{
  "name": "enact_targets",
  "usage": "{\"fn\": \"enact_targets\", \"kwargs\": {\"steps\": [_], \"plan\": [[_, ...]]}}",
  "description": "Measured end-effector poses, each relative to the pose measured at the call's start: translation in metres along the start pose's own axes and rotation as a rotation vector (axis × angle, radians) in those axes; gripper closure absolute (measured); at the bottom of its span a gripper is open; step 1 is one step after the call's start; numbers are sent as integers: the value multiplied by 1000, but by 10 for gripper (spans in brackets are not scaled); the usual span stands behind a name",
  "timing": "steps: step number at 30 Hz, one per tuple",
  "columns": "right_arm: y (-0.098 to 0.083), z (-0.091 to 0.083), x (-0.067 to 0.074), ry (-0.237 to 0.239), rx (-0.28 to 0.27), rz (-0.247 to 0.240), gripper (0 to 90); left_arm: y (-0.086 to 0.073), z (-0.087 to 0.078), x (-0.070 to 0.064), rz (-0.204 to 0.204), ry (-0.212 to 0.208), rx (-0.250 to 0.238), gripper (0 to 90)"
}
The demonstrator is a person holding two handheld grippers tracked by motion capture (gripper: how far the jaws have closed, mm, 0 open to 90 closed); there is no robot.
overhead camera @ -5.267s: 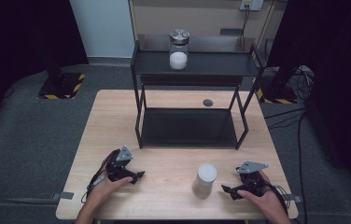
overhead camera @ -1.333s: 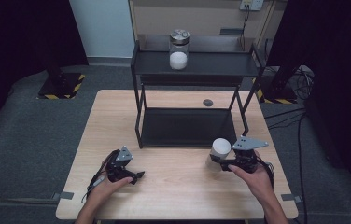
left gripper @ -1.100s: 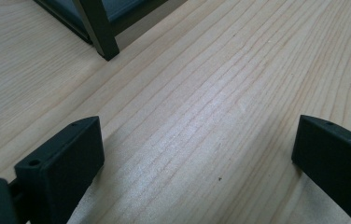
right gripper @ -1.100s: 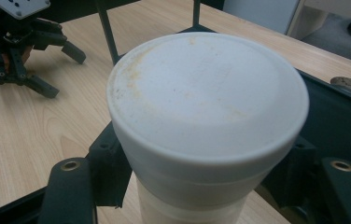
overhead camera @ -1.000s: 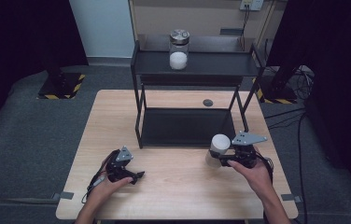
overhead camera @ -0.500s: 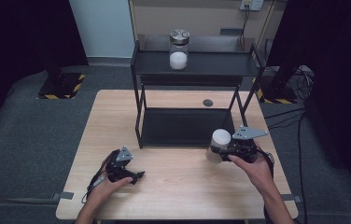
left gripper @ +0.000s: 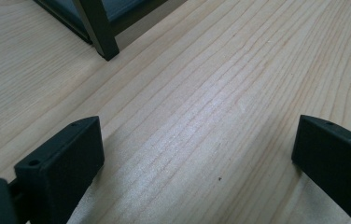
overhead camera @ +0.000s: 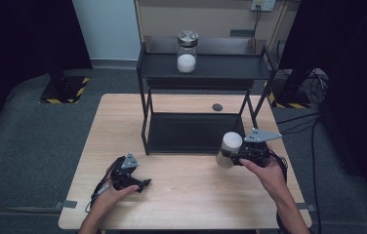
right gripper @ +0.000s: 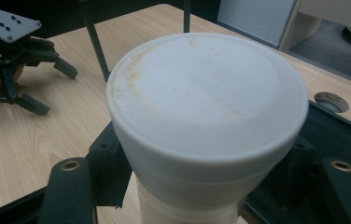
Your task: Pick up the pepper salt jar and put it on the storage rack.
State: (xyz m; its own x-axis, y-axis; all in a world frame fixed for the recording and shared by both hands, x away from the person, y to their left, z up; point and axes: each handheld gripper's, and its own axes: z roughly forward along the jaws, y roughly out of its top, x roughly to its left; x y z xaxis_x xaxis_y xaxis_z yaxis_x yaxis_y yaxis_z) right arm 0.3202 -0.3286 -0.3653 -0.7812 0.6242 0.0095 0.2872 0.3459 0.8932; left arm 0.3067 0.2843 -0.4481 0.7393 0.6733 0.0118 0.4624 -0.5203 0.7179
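A white container with a white lid (overhead camera: 230, 143) hangs tilted above the table, right at the front edge of the black rack's lower shelf (overhead camera: 191, 132). My right gripper (overhead camera: 231, 157) is shut on its body just below the lid. The right gripper view has the lid (right gripper: 206, 107) up close, and a black jaw presses on each side of the container. My left gripper (overhead camera: 142, 185) rests on the table at the front left, held by a hand. Its jaws stand wide open over bare wood (left gripper: 197, 154). The left gripper (right gripper: 52, 88) also lies farther off in the right gripper view.
The black two-level rack (overhead camera: 206, 73) stands across the back half of the wooden table (overhead camera: 181, 200). A glass jar with a metal lid (overhead camera: 187, 51) and white contents sits on its top shelf. A round grommet (overhead camera: 217, 107) lies behind the rack.
My right gripper took the white container off the table and carried it up and back toward the rack's lower shelf. The left gripper has stayed in place.
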Motion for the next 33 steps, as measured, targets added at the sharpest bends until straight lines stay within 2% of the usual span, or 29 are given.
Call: {"fn": "enact_targets", "kwargs": {"steps": [24, 33], "plan": [[25, -3, -14, -36, 9, -9, 354, 0, 0, 0, 0, 0, 0, 10], [40, -3, -22, -45, 14, -10, 354, 0, 0, 0, 0, 0, 0, 10]]}}
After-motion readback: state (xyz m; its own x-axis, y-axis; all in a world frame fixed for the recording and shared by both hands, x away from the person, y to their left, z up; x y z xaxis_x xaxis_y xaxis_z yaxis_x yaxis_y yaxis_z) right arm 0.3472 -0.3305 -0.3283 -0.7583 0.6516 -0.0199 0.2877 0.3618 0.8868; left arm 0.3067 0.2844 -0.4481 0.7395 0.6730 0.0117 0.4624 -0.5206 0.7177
